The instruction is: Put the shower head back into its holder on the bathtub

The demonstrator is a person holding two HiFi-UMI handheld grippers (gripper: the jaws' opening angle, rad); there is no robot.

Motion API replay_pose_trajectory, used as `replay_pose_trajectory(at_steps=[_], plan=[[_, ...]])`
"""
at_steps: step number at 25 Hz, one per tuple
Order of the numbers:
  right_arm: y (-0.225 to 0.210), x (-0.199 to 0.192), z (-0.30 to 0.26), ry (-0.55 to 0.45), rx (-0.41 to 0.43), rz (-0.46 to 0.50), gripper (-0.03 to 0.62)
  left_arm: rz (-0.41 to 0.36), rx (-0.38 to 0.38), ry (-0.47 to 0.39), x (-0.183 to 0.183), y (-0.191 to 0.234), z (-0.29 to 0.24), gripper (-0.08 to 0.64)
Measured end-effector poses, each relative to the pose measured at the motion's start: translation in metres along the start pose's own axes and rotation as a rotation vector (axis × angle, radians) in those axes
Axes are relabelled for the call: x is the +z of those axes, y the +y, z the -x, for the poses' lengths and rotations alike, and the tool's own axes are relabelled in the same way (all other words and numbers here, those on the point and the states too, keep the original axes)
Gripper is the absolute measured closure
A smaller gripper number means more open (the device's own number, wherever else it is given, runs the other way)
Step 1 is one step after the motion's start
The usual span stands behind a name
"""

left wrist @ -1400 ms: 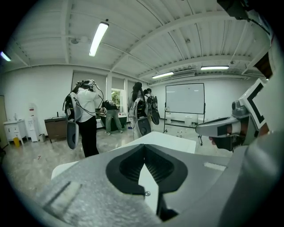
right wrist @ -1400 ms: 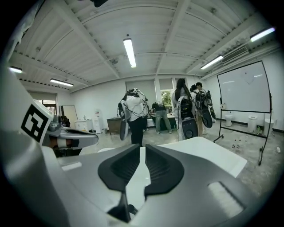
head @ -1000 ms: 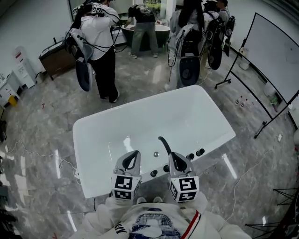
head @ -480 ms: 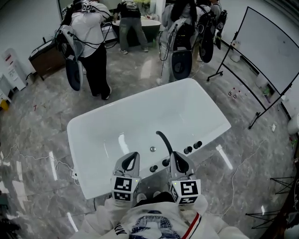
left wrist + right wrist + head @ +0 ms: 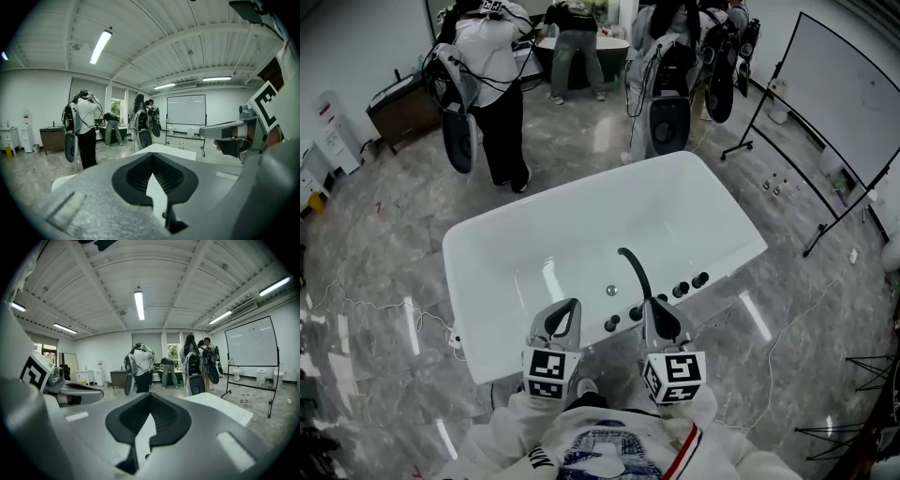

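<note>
The white bathtub (image 5: 675,216) fills the middle of the head view. On its near rim stand a curved black spout (image 5: 633,270) and several black knobs (image 5: 682,291). I cannot tell which fitting is the shower head or its holder. My left gripper (image 5: 570,306) hovers over the near rim, left of the spout, shut on nothing. My right gripper (image 5: 652,306) sits just behind the spout's base, also shut and empty. In the left gripper view the jaws (image 5: 151,155) meet over the white tub. The right gripper view shows the same (image 5: 150,395).
Several people with gear stand at the back around a dark tub (image 5: 581,47). A whiteboard on a stand (image 5: 853,103) is at the right, a cabinet (image 5: 403,108) at the back left. A cable (image 5: 384,309) trails over the marble floor on the left.
The knobs and spout now lie farther ahead of the grippers: both have drawn back a little toward the near rim. The head view has shifted slightly.
</note>
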State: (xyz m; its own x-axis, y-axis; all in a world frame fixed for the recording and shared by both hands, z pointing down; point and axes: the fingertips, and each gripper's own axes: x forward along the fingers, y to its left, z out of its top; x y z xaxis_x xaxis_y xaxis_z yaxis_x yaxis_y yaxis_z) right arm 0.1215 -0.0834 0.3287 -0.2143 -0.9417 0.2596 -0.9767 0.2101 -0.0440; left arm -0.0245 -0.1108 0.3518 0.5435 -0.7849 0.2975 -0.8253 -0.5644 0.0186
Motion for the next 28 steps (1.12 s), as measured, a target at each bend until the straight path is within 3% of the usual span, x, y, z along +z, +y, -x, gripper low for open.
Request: replay_pose_trajectory(at_steps=[6, 19, 28], plan=[[0.011, -0.015, 0.045, -0.007, 0.043, -0.009, 0.588, 0.015, 0.023, 0.009, -0.016, -0.031, 0.043, 0.56], [0.011, -0.056, 0.164, -0.005, 0.064, -0.055, 0.588, -0.037, 0.039, -0.005, -0.034, -0.125, 0.123, 0.56], [0.02, -0.063, 0.209, -0.003, 0.088, -0.071, 0.588, -0.036, 0.058, 0.01, -0.041, -0.159, 0.164, 0.56]])
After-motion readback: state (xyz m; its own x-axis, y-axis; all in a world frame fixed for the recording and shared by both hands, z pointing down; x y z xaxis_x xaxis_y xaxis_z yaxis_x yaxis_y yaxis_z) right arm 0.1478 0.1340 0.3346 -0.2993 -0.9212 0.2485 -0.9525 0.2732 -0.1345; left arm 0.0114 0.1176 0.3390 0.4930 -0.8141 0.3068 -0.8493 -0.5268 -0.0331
